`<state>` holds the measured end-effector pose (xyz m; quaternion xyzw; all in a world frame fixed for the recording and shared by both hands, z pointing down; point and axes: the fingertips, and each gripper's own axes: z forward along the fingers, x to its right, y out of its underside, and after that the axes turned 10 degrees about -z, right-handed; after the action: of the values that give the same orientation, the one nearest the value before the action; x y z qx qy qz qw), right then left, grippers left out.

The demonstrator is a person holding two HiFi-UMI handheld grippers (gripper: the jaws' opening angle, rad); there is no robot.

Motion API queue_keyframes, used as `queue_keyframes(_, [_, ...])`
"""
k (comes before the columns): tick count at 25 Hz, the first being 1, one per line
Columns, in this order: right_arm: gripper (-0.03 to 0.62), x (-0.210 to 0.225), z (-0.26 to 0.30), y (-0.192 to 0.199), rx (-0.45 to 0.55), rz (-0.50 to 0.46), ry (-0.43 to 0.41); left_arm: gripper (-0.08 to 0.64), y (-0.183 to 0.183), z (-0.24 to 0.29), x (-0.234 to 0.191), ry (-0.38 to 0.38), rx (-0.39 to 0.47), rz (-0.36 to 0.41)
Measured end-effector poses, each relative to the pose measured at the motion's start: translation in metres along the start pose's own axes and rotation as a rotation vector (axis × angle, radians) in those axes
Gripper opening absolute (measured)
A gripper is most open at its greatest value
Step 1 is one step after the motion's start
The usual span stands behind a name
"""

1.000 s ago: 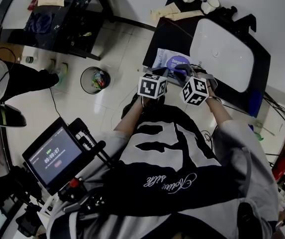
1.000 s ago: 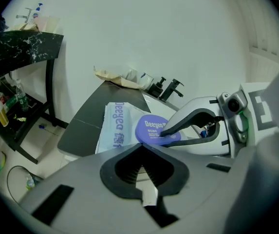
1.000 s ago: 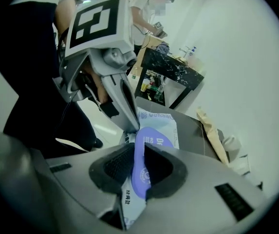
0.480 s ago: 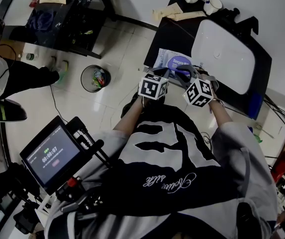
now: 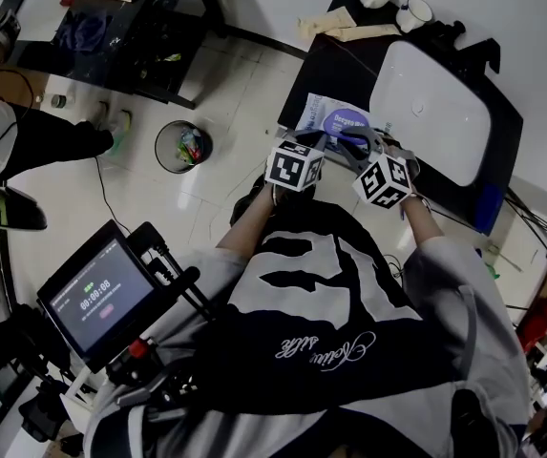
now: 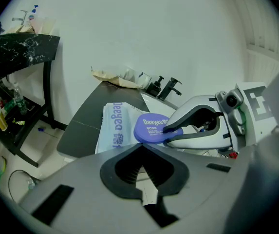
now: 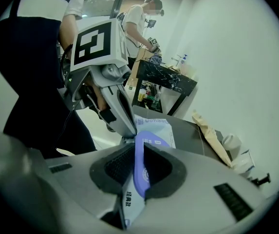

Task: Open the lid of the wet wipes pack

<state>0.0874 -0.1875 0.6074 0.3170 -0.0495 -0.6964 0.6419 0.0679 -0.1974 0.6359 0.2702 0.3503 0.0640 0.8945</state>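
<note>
Head view first: we see the wet wipes pack (image 5: 319,111) lying on the dark table (image 5: 326,60) beside the white basin (image 5: 431,113). The left gripper (image 5: 316,144) is at the pack's near edge and the right gripper (image 5: 361,144) is over the blue lid (image 5: 347,119).

In the left gripper view, our jaws are pressed together on a pale sliver that we take to be the pack's near seam. The other gripper's tips bite the lid's right rim. We judge that thin film a poor anchor. If it slides out, the whole pack will likely rise with the lid instead of the lid hinging open.

In the right gripper view, the lid stands edge-on between clenched jaws, which hold it only near its rim. A pull off the hinge line could twist the lid out of the pads. It could also strain the hinge or tear the lid's base away from the film.
</note>
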Motion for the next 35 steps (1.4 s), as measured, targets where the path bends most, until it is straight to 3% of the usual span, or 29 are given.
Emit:
queue_keyframes(5, [0.050, 0.013, -0.010, -0.012, 0.077, 0.067, 0.058, -0.002, 0.000, 0.000, 0.001, 0.000, -0.002, 0.004])
queue_keyframes(9, [0.032, 0.048, -0.025, -0.029, 0.130, 0.082, 0.152, -0.002, 0.000, -0.002, 0.000, -0.002, 0.001, 0.007])
queue_keyframes(13, [0.034, 0.088, -0.027, -0.024, 0.144, 0.168, 0.205, -0.002, 0.000, -0.002, -0.001, -0.001, -0.001, 0.004])
queue_keyframes(18, [0.034, 0.120, -0.014, -0.008, 0.106, 0.227, 0.210, -0.002, -0.001, 0.000, -0.003, -0.003, -0.003, 0.002])
queue_keyframes(22, [-0.002, 0.137, 0.000, 0.014, 0.063, 0.300, 0.228, -0.002, -0.002, 0.002, -0.003, -0.001, -0.010, -0.004])
queue_keyframes(35, [-0.002, 0.136, 0.048, 0.062, -0.048, 0.525, 0.181, -0.002, -0.001, 0.001, -0.004, -0.003, -0.026, -0.010])
